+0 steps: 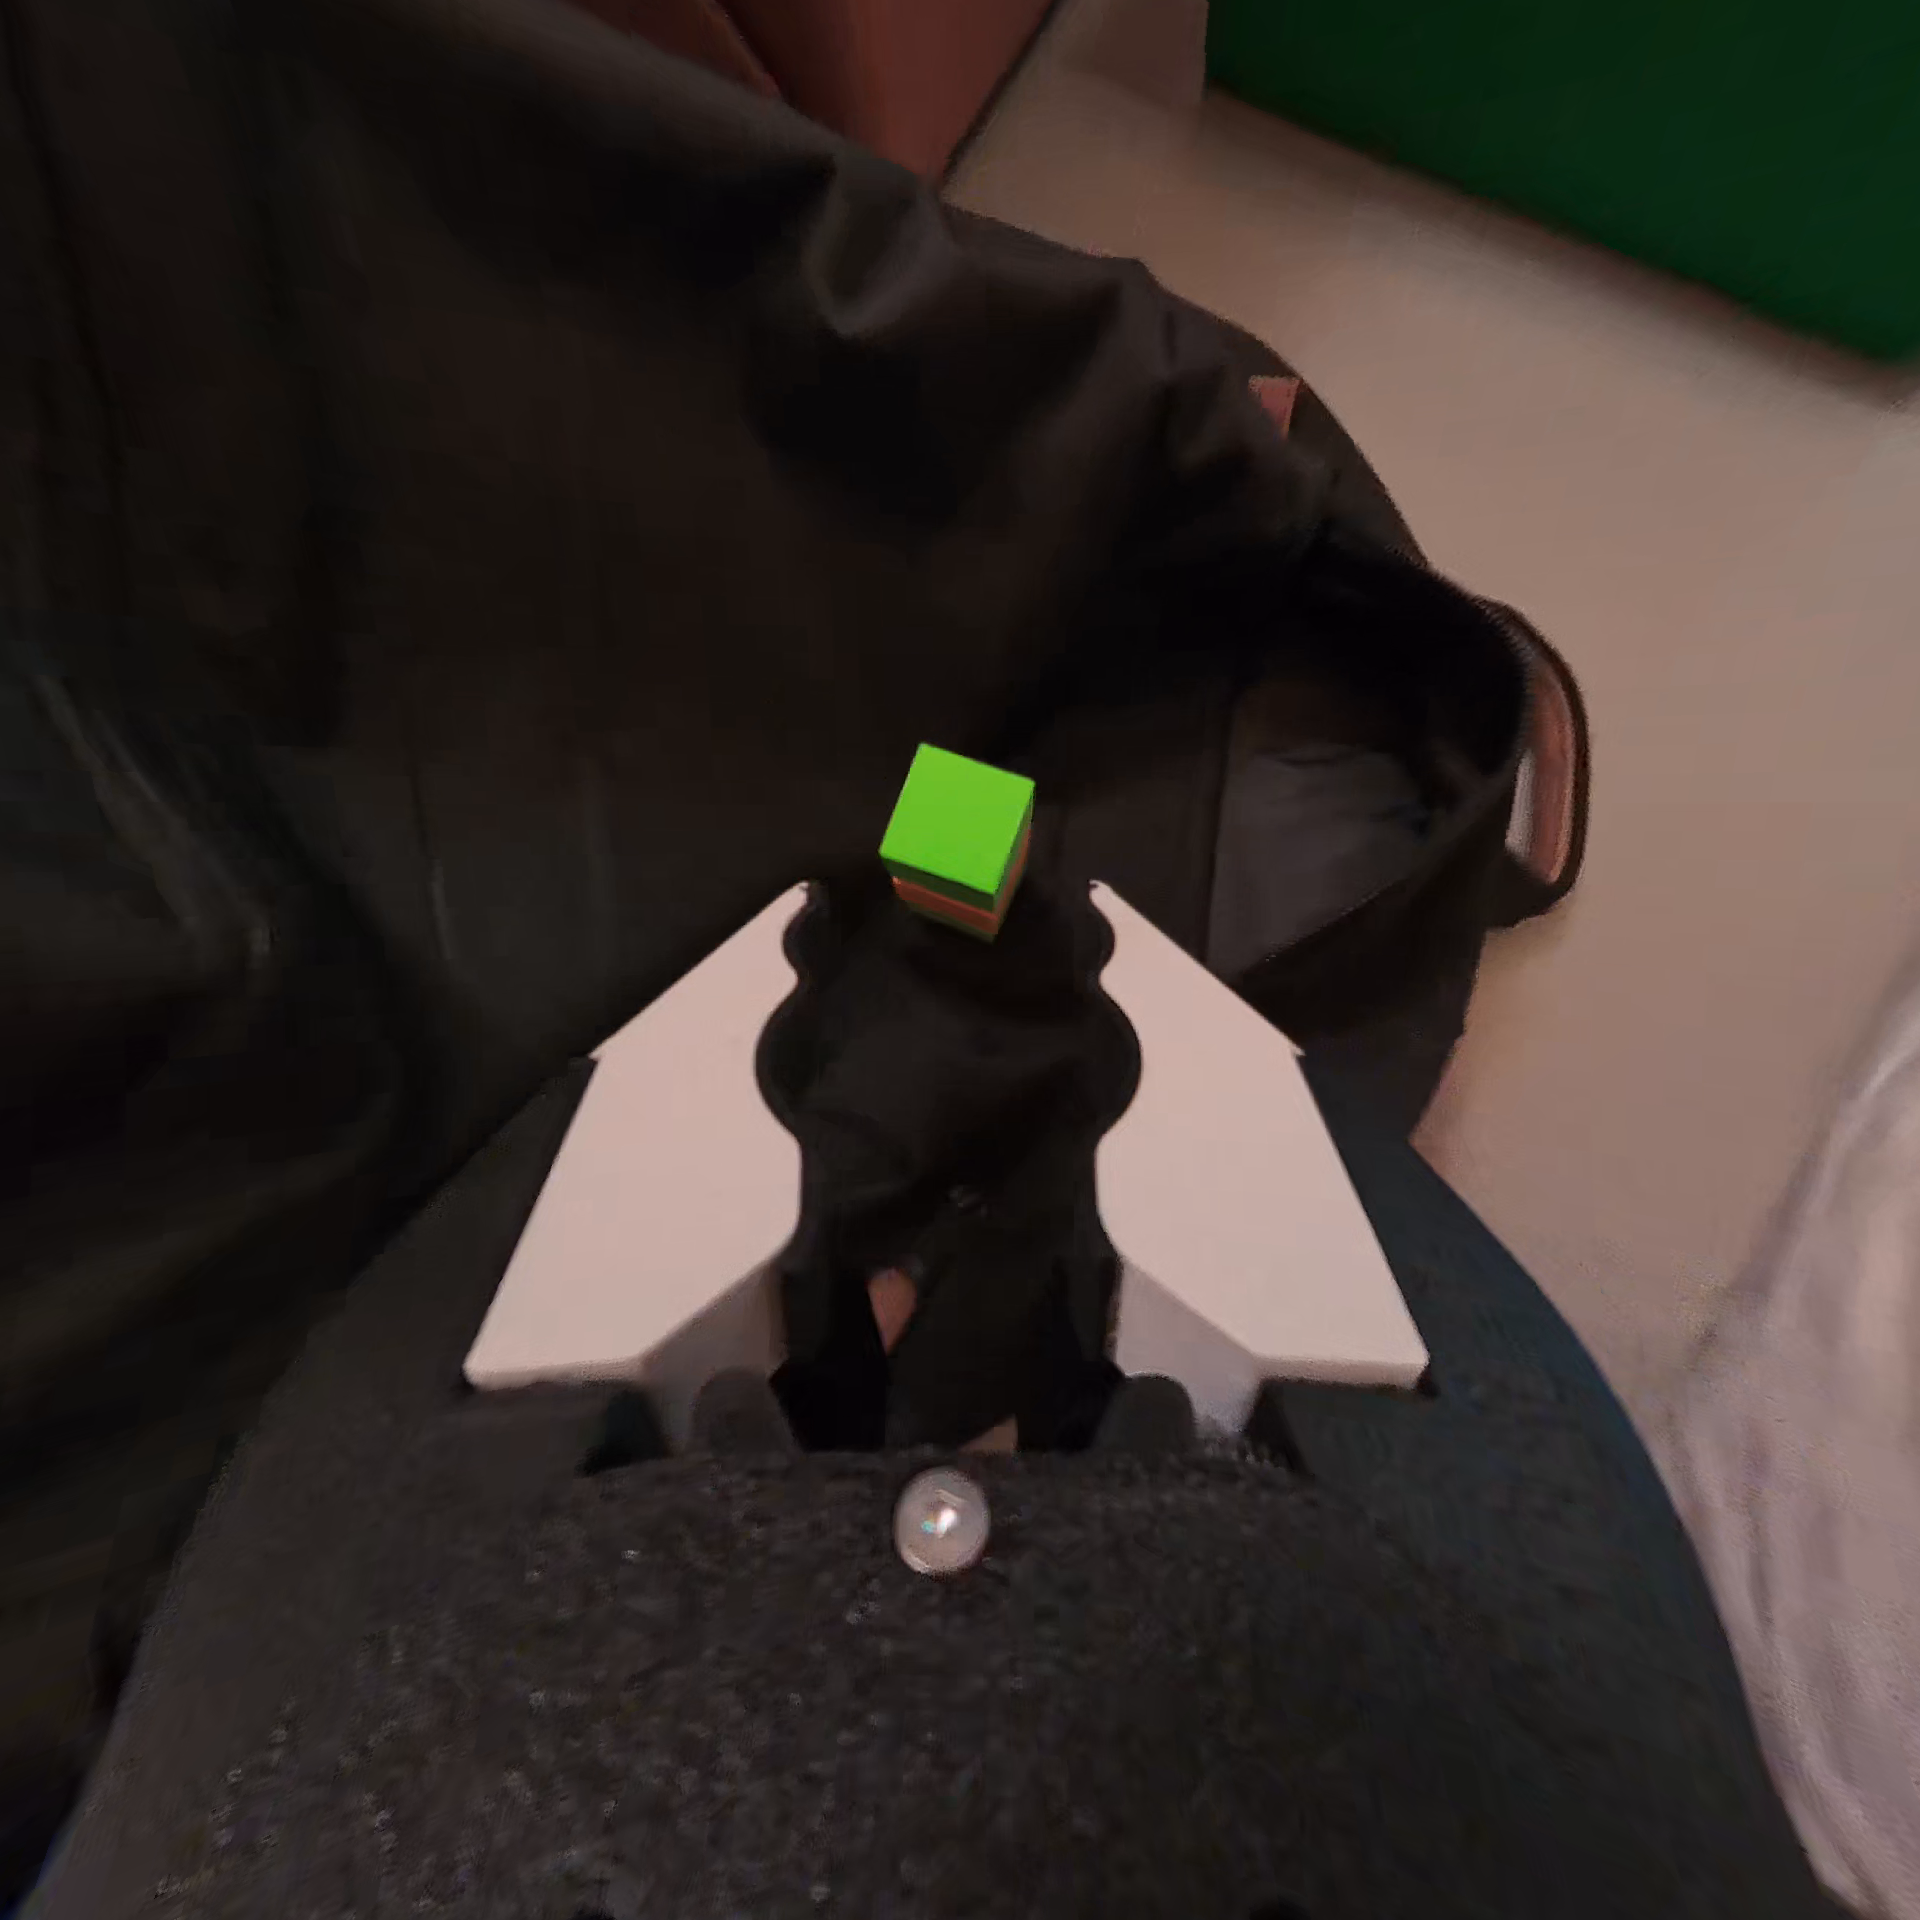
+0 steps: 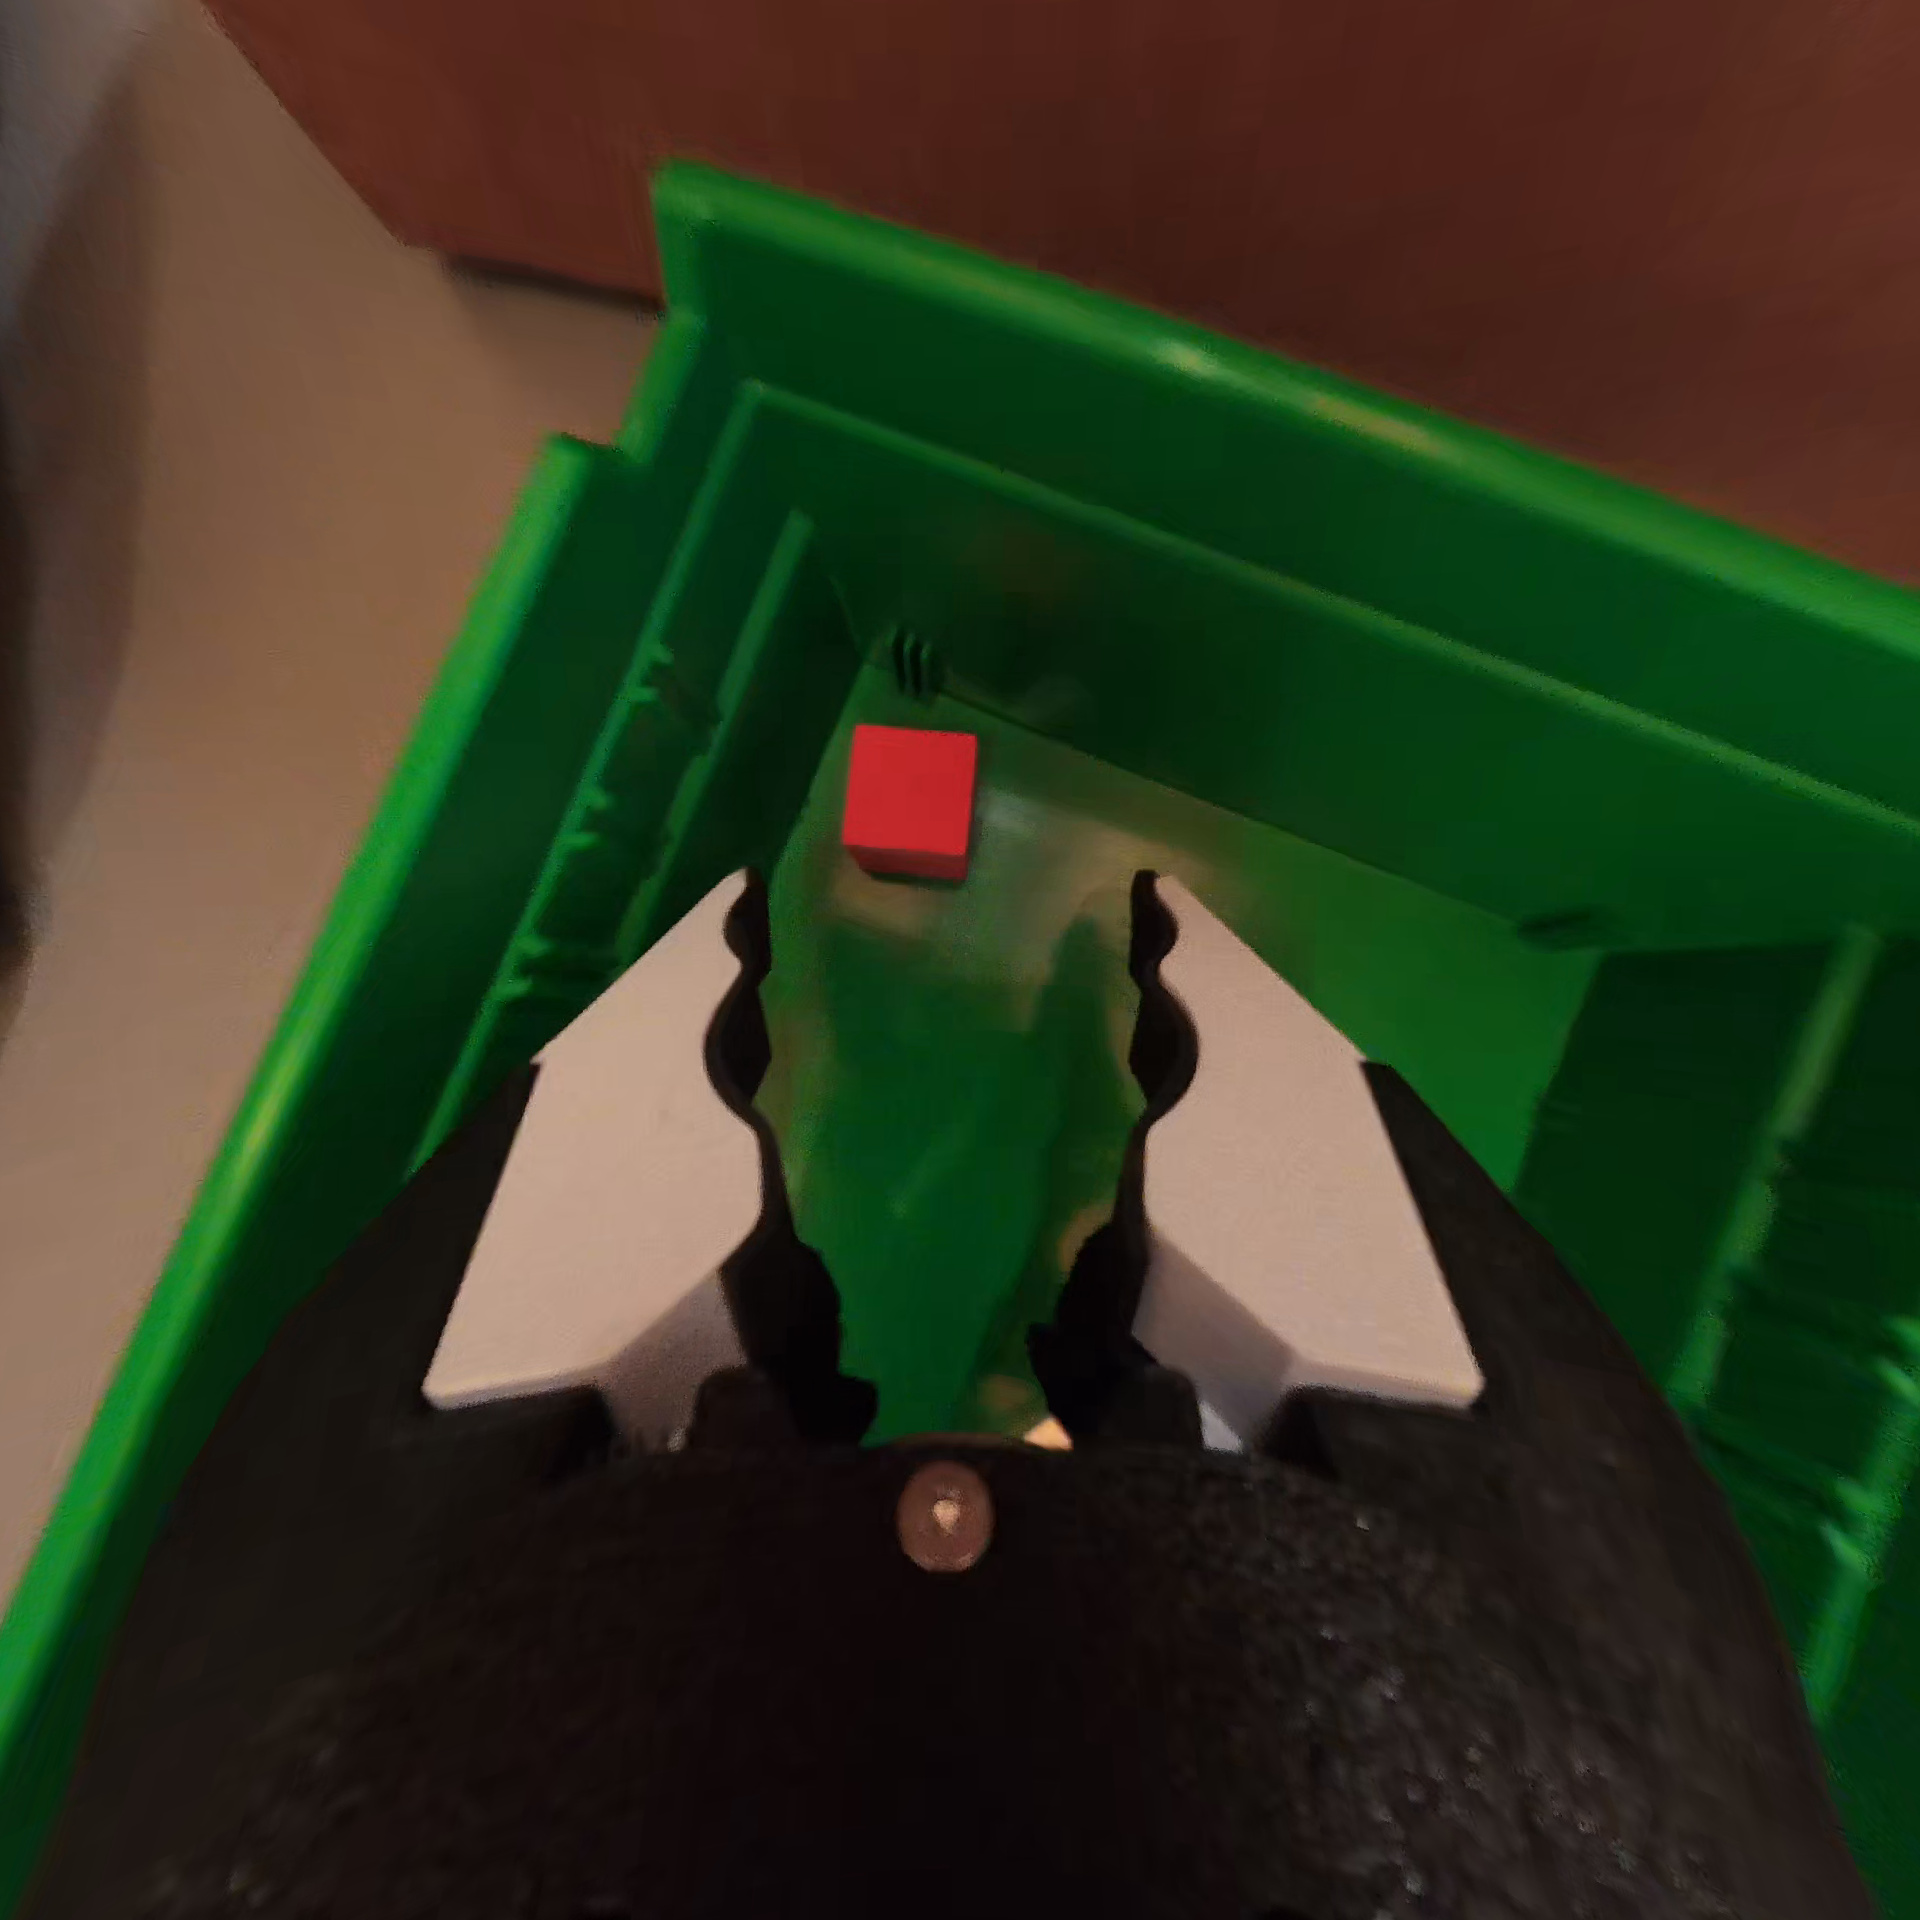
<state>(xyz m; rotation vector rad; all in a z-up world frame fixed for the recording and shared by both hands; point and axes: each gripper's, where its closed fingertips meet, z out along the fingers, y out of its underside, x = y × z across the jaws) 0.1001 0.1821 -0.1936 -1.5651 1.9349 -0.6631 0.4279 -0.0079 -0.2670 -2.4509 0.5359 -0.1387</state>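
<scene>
Your left gripper (image 1: 951,899) has its jaws apart over dark cloth, a black bag (image 1: 520,623) that fills most of the left wrist view. Whether the fingers pinch the fabric, you cannot tell. A small stack of cubes sits just past the tips: a bright green cube (image 1: 956,821) on top, an orange layer (image 1: 951,914) beneath. Pale floor (image 1: 1507,312) shows to the right.

Your right gripper (image 2: 940,883) stands open and empty inside a green plastic bin (image 2: 1351,644). A red cube (image 2: 911,800) rests on the bin floor near the far corner, just beyond the left fingertip, not touching it.
</scene>
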